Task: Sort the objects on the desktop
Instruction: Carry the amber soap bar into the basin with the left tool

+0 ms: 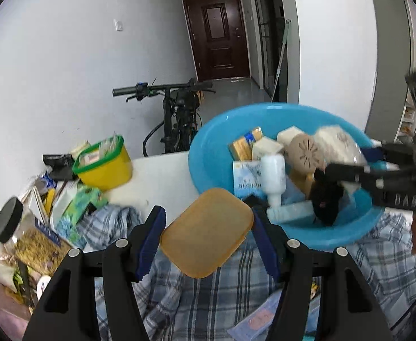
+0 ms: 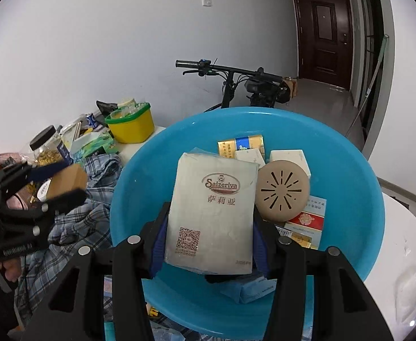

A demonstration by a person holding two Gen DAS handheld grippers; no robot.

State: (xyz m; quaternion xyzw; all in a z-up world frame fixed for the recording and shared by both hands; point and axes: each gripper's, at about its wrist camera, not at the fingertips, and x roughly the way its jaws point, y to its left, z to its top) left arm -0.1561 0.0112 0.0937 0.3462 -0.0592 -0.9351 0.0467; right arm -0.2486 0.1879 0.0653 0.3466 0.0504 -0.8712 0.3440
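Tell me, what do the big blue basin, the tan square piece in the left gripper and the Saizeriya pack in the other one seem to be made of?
Blue basin: looks like moulded plastic, smooth and glossy, with light glinting on its rim.
Tan square piece: probably matte plastic, one flat colour with rounded corners; possibly a lid.
Saizeriya pack: seems a soft film wrapper, grey, printed, slightly wrinkled and crimped at the edges; likely tissues or wipes, though I can't confirm.

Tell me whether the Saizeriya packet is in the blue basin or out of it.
Not resting in it: the Saizeriya packet is clamped in the right gripper, held above the blue basin over the items inside.
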